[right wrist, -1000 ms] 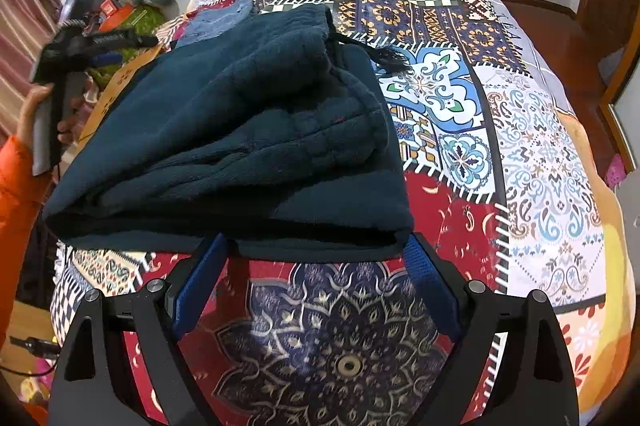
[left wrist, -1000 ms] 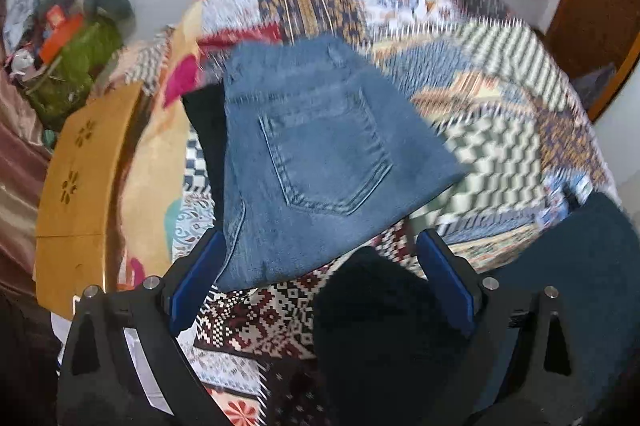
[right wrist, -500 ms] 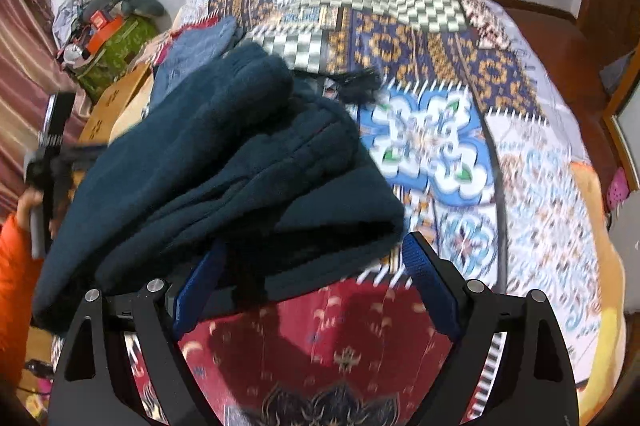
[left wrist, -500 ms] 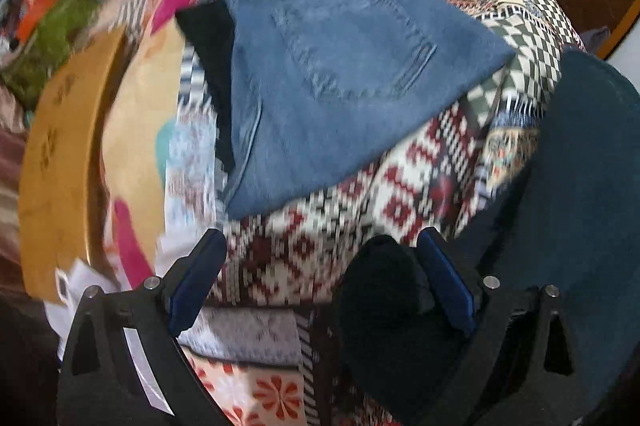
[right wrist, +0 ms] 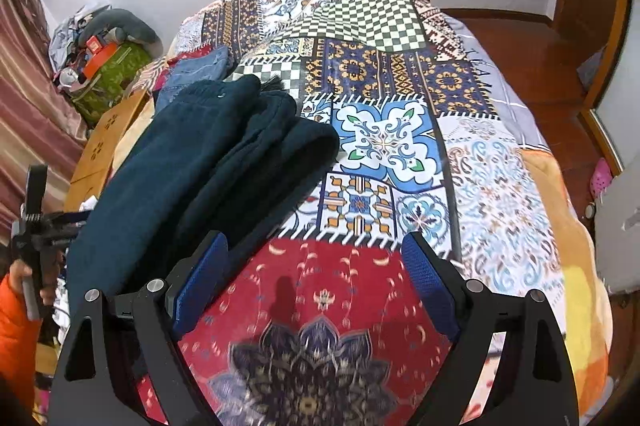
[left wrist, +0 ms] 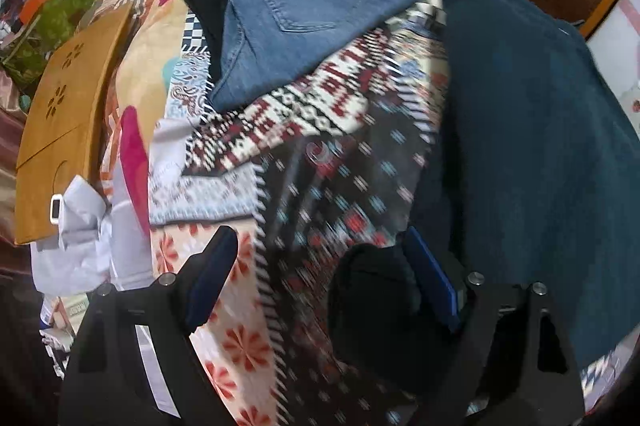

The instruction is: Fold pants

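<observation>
Dark teal fleece pants [right wrist: 192, 161] ride folded toward ten o'clock, draped on both wide-spread, unclenched grippers [right wrist: 316, 286] [left wrist: 320, 278]; level hands should land them beside the jeans [left wrist: 296, 21].

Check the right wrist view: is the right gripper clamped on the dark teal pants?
No. The right gripper is open over bare quilt; the dark teal pants lie left.

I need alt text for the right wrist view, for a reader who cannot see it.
Folded dark blue pants lie on a patchwork bedspread, left of the open, empty right gripper. Folded jeans lie behind them.
</observation>
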Demonstrator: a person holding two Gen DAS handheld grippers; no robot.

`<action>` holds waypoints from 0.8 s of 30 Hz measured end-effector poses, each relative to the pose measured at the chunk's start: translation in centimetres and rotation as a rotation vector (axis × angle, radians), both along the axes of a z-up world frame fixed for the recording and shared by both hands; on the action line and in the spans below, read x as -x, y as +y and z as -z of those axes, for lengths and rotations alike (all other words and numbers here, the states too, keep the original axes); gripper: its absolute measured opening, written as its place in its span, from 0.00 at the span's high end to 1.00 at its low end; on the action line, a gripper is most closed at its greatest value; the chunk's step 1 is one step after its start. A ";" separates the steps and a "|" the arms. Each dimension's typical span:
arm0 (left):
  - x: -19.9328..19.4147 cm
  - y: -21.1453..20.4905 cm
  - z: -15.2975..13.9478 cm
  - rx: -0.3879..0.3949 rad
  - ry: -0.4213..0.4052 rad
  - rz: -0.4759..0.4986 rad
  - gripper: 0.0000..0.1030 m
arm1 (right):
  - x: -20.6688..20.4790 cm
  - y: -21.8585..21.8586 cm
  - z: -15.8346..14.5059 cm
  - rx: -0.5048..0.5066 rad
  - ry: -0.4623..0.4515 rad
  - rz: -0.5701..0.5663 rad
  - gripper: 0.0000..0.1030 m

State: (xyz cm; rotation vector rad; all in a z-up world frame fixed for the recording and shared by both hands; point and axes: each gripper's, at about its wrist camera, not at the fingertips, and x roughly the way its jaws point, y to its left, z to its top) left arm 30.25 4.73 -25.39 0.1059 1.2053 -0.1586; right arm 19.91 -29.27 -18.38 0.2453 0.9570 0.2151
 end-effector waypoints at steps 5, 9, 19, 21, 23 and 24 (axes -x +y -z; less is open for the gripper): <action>2.8 -2.2 -1.2 0.020 -0.022 0.034 0.17 | 1.6 0.4 -1.0 -0.003 -0.027 -0.012 0.15; 4.9 -4.9 -2.5 0.045 -0.069 0.076 0.20 | 2.7 1.3 -1.4 0.002 -0.043 -0.035 0.15; 7.8 -6.2 -6.6 0.100 -0.204 0.089 0.23 | 3.7 4.0 0.6 0.000 -0.024 -0.121 0.33; 8.1 -6.2 -6.0 0.088 -0.188 0.092 0.25 | 3.6 4.2 1.1 -0.021 -0.020 -0.131 0.44; 8.1 -6.5 -4.5 0.017 -0.158 0.088 0.30 | 3.4 4.3 1.4 -0.042 -0.017 -0.142 0.51; 8.1 -6.3 -3.9 0.025 -0.149 0.081 0.30 | 3.3 4.4 1.5 -0.049 -0.018 -0.154 0.57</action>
